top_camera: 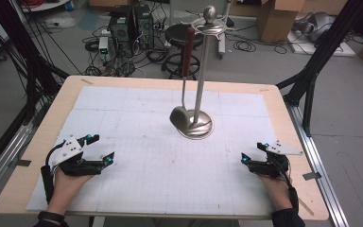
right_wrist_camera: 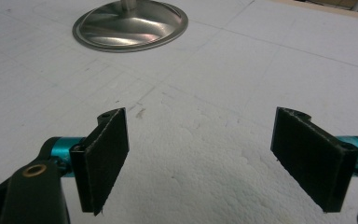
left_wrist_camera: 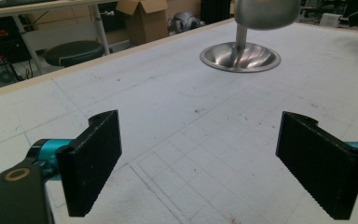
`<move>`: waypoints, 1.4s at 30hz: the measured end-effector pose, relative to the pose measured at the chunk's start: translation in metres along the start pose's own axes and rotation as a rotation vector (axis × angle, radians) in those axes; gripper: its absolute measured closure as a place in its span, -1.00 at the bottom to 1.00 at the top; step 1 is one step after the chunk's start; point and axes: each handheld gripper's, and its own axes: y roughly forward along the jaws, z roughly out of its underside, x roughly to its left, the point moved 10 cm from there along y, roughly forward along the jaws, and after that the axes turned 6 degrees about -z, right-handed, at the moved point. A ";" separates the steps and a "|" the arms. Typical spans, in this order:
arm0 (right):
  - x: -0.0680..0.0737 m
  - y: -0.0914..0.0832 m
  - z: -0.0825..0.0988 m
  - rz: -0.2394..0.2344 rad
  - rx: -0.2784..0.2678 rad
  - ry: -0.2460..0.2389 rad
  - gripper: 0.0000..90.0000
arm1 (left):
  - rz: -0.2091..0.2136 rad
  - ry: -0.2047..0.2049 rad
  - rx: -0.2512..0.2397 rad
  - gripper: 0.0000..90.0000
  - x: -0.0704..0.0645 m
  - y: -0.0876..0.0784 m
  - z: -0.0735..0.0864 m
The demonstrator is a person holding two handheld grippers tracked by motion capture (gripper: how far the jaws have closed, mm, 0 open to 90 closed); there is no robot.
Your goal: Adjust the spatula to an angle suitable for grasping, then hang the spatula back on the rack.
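A metal utensil stand (top_camera: 199, 85) rises from a round base (top_camera: 196, 127) in the middle of the white mat. A ladle (top_camera: 185, 71) with a brown handle hangs from the stand's top ring, its bowl (top_camera: 179, 117) down by the base. My left gripper (top_camera: 101, 146) rests at the mat's front left, open with nothing between its jaws. At the front right my right gripper (top_camera: 253, 151) is open and empty too. The left gripper view has the base (left_wrist_camera: 240, 57) and the ladle bowl (left_wrist_camera: 266, 13) ahead of the open gripper (left_wrist_camera: 205, 163). The base (right_wrist_camera: 130, 25) lies beyond the open right gripper (right_wrist_camera: 205, 163).
The white gridded mat (top_camera: 146, 161) covers a wooden table (top_camera: 23, 165). Black frame posts (top_camera: 321, 52) stand at both sides. A stool (top_camera: 182, 35), computer cases (top_camera: 130, 26), cables and cardboard boxes (top_camera: 276, 16) sit on the floor beyond the far edge.
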 end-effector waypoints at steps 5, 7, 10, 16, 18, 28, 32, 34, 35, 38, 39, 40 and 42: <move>0.001 0.000 0.000 0.003 0.004 -0.010 -0.60 | -0.004 0.000 -0.009 -0.67 0.001 -0.001 -0.002; 0.001 0.000 0.000 0.001 0.003 -0.013 -0.60 | -0.002 -0.002 -0.005 -0.67 0.000 0.000 -0.001; 0.001 0.000 0.000 0.002 0.002 -0.014 -0.60 | -0.004 0.004 -0.009 -0.67 0.000 -0.001 -0.002; 0.002 0.000 0.000 0.001 0.004 -0.013 -0.60 | -0.006 -0.002 -0.017 -0.67 -0.001 -0.002 -0.004; 0.001 0.000 0.000 0.000 0.005 -0.013 -0.60 | -0.006 -0.001 -0.014 -0.67 0.000 -0.001 -0.003; 0.001 0.001 0.000 0.001 0.008 -0.014 -0.60 | -0.007 0.004 -0.016 -0.67 -0.002 -0.004 -0.004; 0.001 0.001 0.000 -0.001 0.009 -0.015 -0.59 | -0.007 0.007 -0.015 -0.67 -0.002 -0.004 -0.004; 0.001 0.001 0.000 0.000 0.010 -0.016 -0.59 | -0.007 0.008 -0.015 -0.67 -0.002 -0.004 -0.004; 0.001 0.001 0.000 0.000 0.010 -0.019 -0.59 | -0.007 0.008 -0.014 -0.67 -0.002 -0.004 -0.004; 0.001 0.001 0.001 0.000 0.013 -0.014 -0.59 | -0.007 0.007 -0.014 -0.67 -0.002 -0.004 -0.004; 0.002 0.001 0.001 -0.001 0.013 -0.016 -0.60 | -0.007 0.007 -0.014 -0.67 -0.002 -0.004 -0.004; 0.002 0.001 0.001 -0.001 0.013 -0.016 -0.60 | -0.007 0.007 -0.015 -0.67 -0.002 -0.004 -0.004; 0.002 0.001 0.001 -0.001 0.012 -0.015 -0.60 | -0.004 0.008 -0.016 -0.67 -0.002 -0.005 -0.004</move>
